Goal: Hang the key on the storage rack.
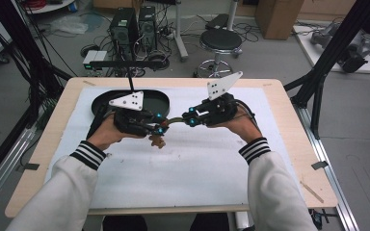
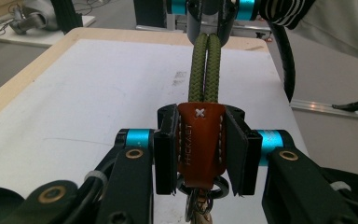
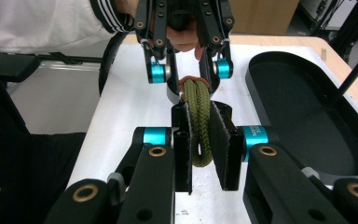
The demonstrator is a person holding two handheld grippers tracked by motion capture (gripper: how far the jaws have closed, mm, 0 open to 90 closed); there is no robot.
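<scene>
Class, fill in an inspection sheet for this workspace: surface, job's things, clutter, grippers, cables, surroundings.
Surface: wooden table under a white mat.
Job's things: keychain, green rope loop joined to brown leather tab, stretched between both grippers; black oval tray beside them.
Clutter: nothing seen.
Grippers: left gripper shut on the leather tab; right gripper shut on the rope loop.
Cables: black cable trails from the right gripper.
Surroundings: stool, computer towers, floor wires.

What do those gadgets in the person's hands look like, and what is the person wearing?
Each gripper, left and right, is black with two flat black jaws, cyan rings and brass rivets at the joints. A pale three-cornered plate with dark dots tops each, and a black cable trails behind. The sleeves are white with black-and-white striped cuffs.
</scene>
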